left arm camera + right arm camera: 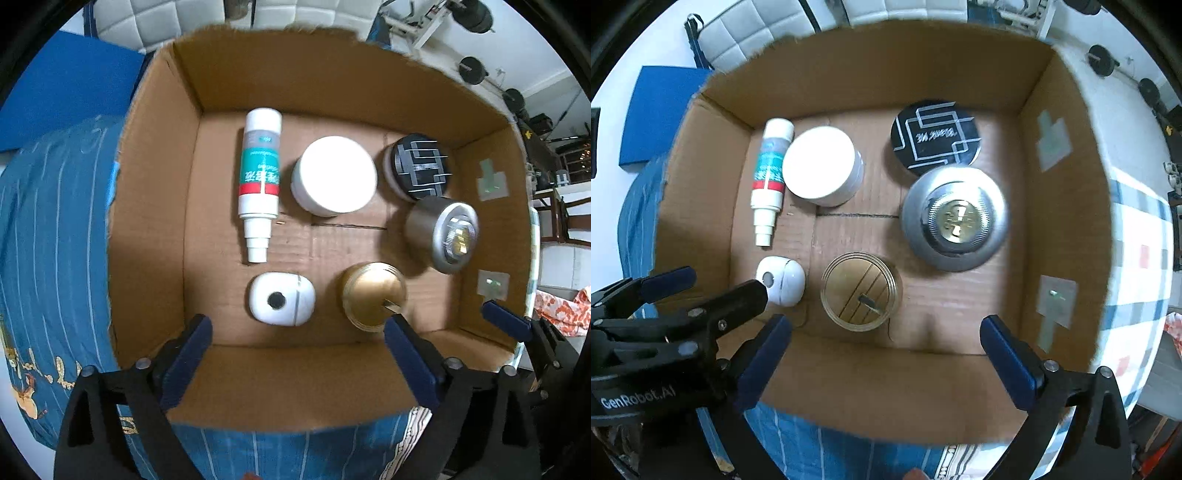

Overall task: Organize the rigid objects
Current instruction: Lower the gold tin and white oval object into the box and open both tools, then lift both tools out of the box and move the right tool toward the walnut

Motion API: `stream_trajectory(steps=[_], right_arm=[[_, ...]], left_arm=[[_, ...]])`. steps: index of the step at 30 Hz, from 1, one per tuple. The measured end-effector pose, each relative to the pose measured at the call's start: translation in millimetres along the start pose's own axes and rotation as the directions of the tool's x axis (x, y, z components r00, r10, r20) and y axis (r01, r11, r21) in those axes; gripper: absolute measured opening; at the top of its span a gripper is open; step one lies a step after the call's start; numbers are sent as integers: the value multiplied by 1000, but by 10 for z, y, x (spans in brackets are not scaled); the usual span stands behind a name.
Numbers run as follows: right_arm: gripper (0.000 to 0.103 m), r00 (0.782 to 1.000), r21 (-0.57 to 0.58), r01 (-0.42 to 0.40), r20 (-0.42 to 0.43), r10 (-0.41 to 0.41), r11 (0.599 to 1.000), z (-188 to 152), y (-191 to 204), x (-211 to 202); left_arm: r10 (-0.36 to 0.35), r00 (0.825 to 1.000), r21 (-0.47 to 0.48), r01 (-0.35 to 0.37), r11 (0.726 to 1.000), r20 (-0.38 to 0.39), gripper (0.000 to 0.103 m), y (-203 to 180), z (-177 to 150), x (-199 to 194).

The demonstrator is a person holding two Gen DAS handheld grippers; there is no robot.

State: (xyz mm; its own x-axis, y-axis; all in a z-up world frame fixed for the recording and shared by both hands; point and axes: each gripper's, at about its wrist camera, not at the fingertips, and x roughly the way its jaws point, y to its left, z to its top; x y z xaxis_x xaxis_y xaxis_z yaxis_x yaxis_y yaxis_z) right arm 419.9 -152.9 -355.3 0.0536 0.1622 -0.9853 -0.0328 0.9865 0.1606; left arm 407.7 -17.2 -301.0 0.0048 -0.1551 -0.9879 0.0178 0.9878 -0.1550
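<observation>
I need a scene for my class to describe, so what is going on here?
A person holds two grippers over an open cardboard box. Six items sit inside: a white bottle lying flat, a white jar, a black-lidded tin, a silver container, a gold-lidded jar and a small white case. The left gripper and right gripper are open, holding nothing.

You get even indoor light; white jar lid blows out, cardboard box far rim smears with motion blur, fisheye bends edges, corners vignette black.
</observation>
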Motion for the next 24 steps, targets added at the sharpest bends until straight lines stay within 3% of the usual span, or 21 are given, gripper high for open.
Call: stream_trajectory(steps=[5, 9, 17, 24], right_arm=[[103, 999, 5, 16, 51, -16, 1000, -186, 30, -296], [103, 995, 20, 17, 100, -18, 1000, -319, -59, -539], [103, 972, 39, 66, 224, -74, 997, -674, -157, -1085], [103, 943, 57, 83, 319, -97, 995, -995, -215, -1458]], left_arm=[[4, 997, 5, -4, 1000, 77, 102, -105, -121, -302], [18, 985, 26, -23, 999, 174, 102, -132, -292, -583], [55, 940, 63, -80, 995, 338, 102, -263, -686, -1025], [72, 898, 82, -119, 990, 433, 102, -362, -967, -1311]])
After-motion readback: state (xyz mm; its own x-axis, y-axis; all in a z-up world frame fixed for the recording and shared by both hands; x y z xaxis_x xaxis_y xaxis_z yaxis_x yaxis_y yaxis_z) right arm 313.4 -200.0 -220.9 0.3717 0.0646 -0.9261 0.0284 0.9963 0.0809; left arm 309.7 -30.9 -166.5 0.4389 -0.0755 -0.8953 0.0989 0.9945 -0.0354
